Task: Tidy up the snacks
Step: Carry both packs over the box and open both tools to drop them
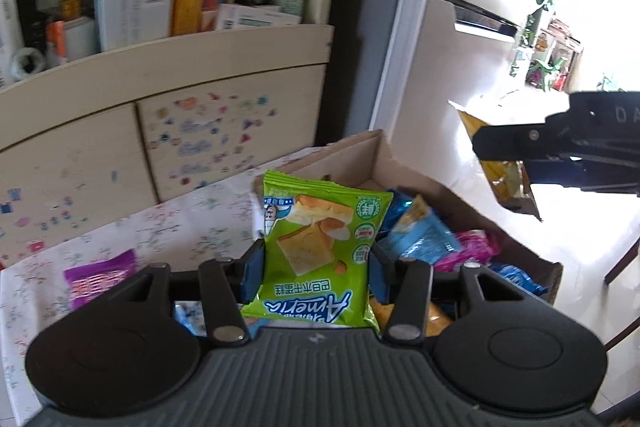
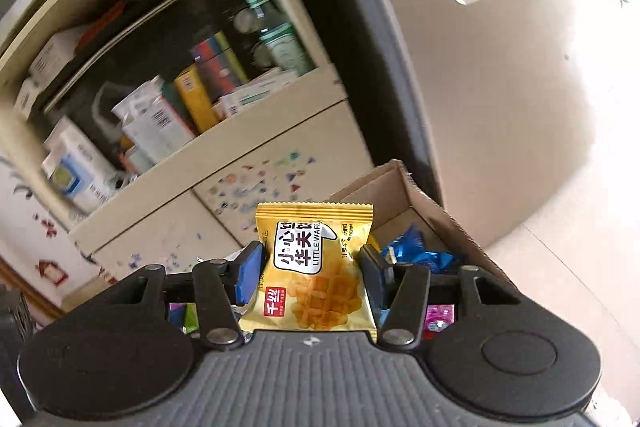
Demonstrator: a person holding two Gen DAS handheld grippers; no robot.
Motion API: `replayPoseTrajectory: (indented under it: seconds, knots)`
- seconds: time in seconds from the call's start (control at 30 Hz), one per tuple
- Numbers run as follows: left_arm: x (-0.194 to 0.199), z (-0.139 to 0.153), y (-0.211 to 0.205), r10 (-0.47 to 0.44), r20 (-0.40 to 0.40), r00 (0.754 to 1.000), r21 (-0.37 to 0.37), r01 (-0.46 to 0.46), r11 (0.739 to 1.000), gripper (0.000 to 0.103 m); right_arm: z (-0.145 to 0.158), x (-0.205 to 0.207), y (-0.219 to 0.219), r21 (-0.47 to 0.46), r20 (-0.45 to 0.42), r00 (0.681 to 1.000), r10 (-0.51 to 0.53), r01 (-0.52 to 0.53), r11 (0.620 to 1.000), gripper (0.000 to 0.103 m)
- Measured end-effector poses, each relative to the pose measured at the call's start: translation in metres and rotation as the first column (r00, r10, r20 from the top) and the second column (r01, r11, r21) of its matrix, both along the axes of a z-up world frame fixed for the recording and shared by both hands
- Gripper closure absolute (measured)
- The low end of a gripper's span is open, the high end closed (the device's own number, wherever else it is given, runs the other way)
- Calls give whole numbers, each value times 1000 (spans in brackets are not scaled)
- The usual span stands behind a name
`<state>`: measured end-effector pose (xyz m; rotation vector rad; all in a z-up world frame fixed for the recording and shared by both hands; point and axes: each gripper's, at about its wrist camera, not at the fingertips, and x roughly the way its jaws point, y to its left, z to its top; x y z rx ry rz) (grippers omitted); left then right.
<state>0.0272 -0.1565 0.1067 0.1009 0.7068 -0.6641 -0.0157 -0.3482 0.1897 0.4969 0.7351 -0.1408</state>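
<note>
Left gripper [image 1: 316, 269] clamps green "Aimeria" bread packet [image 1: 320, 247], print inverted. Right gripper [image 2: 312, 277] clamps upright yellow "LITTLE WAFFLE" packet [image 2: 316, 267].

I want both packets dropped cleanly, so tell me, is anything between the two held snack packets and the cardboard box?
Nothing visible blocks either one. The green bread packet in the left gripper and the yellow waffle packet in the right gripper hang above the open cardboard box, which holds only loose snacks.

Both wrist views close above the cardboard box [image 1: 376, 155] [image 2: 404, 187], facing the perhaps shared shelf [image 1: 168, 55] [image 2: 224, 131].
</note>
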Motion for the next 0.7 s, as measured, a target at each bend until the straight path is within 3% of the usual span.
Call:
replayPoseTrajectory:
  seconds: [0.27,0.47,0.7]
  knots:
    - [-4,-15,-36,-45,-24,999,-22,44,999,51,-7,-2,-12,5,-32,994,-102,102,995,43]
    - [-14,-16,-47,-86,-14,996,-50,85,995,20,-8,-1,-13,11,-39,990,-135,136,991,33]
    - [-10,-5,-29,-33,-18,999,-68,32,997,18,-10,1,-5,28,-43,994,-101,102,994,26]
